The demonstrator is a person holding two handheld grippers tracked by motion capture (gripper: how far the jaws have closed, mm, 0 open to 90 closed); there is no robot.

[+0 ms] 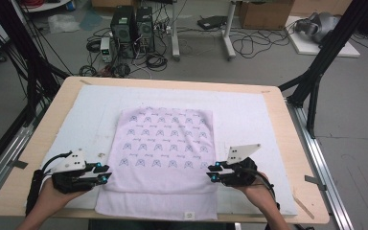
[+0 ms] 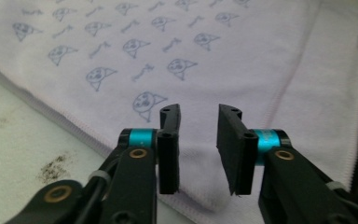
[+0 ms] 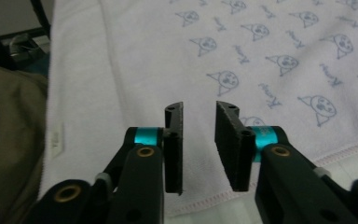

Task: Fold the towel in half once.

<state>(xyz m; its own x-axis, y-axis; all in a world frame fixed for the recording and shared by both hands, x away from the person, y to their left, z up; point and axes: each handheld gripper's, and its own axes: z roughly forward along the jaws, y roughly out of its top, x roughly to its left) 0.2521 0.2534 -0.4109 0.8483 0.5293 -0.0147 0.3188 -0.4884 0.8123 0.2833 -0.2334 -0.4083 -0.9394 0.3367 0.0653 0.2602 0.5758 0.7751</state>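
Left gripper (image 1: 104, 173): jaws parted, nothing between the pads, tips poised at the left edge of the lilac towel (image 1: 165, 158). In the left gripper view (image 2: 198, 122) the towel's hemmed edge runs under the jaws and the printed field lies just ahead.

Right gripper (image 1: 212, 173): jaws likewise parted and empty, tips at the towel's right edge, facing the left gripper across the cloth. In the right gripper view (image 3: 199, 119) the hem passes beneath the jaws.

Towel lies flat between the two, on a white mat (image 1: 249, 115) over the wooden table (image 1: 294, 143). A small label (image 1: 189, 215) sits on its near hem.
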